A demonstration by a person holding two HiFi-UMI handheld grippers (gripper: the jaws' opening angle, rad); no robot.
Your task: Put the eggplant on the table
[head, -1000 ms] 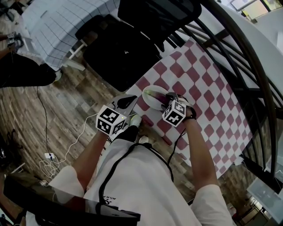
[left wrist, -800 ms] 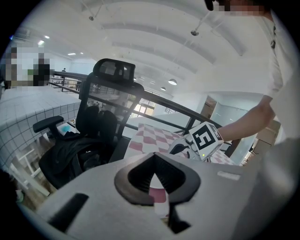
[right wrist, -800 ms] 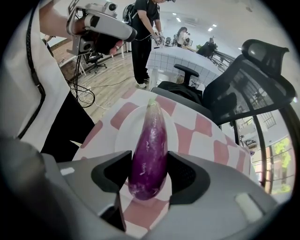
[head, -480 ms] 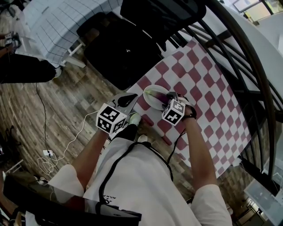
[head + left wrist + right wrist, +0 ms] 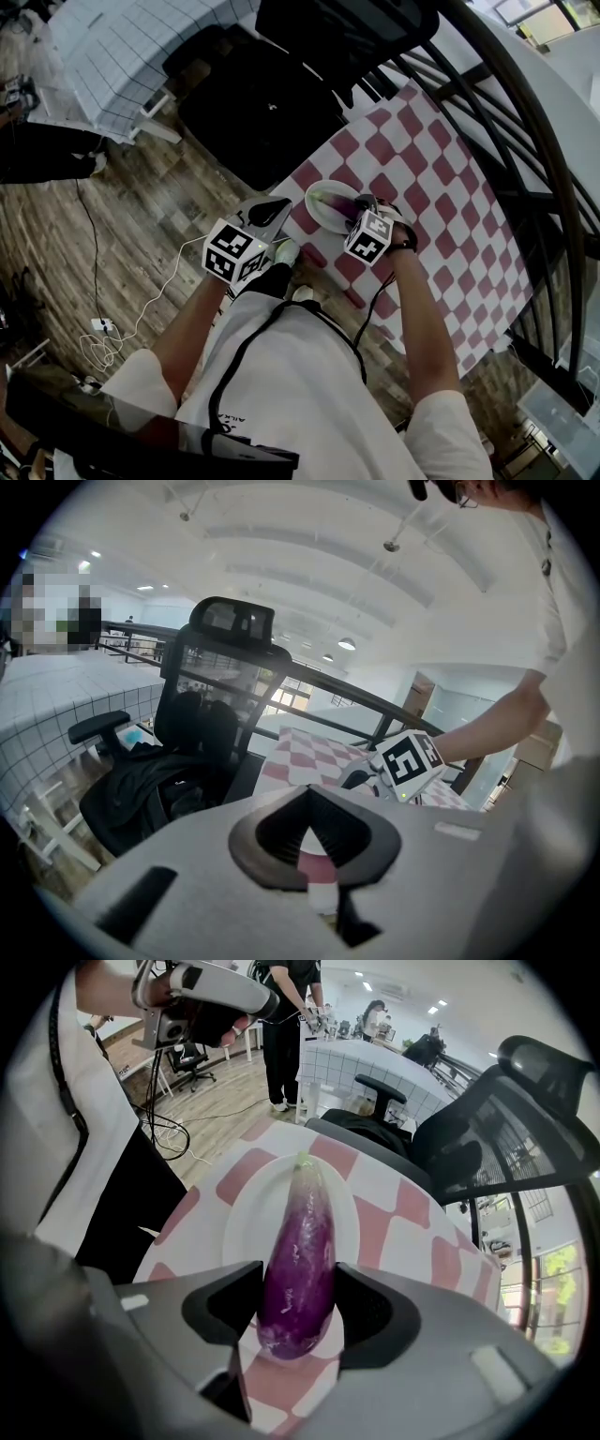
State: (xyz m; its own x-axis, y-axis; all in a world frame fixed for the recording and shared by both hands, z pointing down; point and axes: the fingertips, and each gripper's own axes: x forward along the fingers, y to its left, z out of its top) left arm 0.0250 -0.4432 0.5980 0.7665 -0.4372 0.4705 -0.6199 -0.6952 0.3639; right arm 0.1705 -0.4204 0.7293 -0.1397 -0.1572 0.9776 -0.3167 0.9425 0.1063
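Right gripper (image 5: 298,1305) clamped on eggplant (image 5: 300,1241) over the white plate (image 5: 242,1222).
The jaws press both sides of the eggplant's thick lower end, and its pale stem end points away across the plate, which sits near the edge of the red-and-white checkered table (image 5: 398,1208). Whether the eggplant touches the plate cannot be confirmed. Left gripper (image 5: 307,797) has its jaws together with nothing between them, and is held beside the table's corner.
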